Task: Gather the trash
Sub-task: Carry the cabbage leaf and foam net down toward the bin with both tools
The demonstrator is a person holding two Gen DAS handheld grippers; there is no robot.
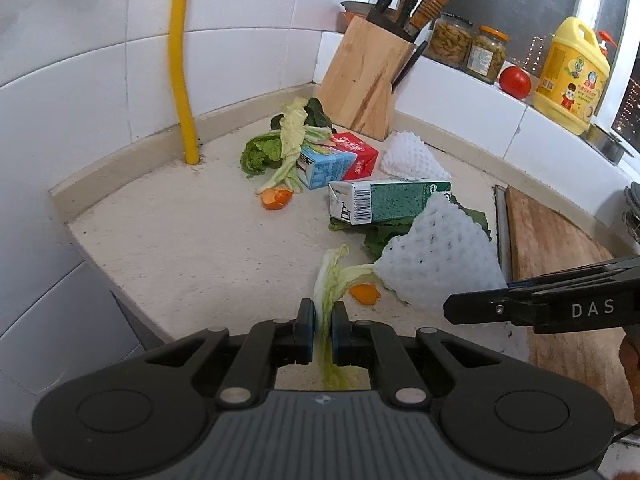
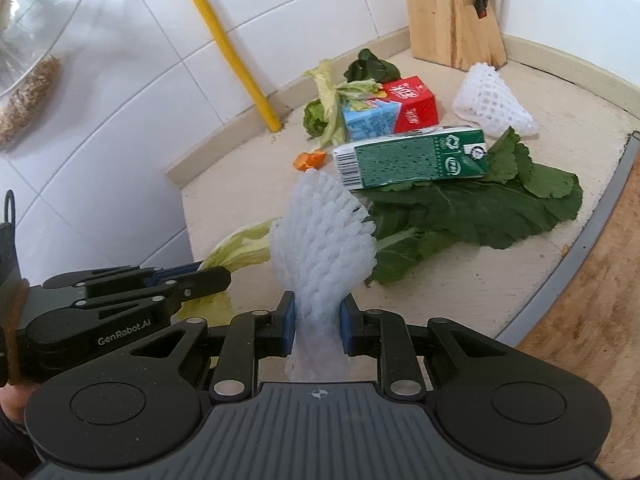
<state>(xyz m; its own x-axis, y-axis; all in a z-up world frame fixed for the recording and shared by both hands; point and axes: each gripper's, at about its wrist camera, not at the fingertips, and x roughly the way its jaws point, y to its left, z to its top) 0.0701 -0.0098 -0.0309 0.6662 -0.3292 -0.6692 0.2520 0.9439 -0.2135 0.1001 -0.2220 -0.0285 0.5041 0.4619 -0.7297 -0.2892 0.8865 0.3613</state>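
Left gripper (image 1: pixel 323 318) fingers clench a pale cabbage leaf (image 1: pixel 330 276); right gripper (image 2: pixel 318 312) fingers pinch a white foam net (image 2: pixel 320 236), green carton (image 2: pixel 412 156) lying on the surface (image 2: pixel 460 292) beyond.

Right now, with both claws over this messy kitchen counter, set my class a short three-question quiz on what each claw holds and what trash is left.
1. True or false: the left claw is shut on a pale cabbage leaf.
2. What does the right claw grip?
A. the green carton
B. a white foam fruit net
C. an orange peel
3. Fill in: the green carton lies partly on a large dark green ____.

Key
1. True: the leaf runs between its closed pads.
2. B: the net stands pinched between the blue pads; a second foam net lies near the knife block.
3. leaf
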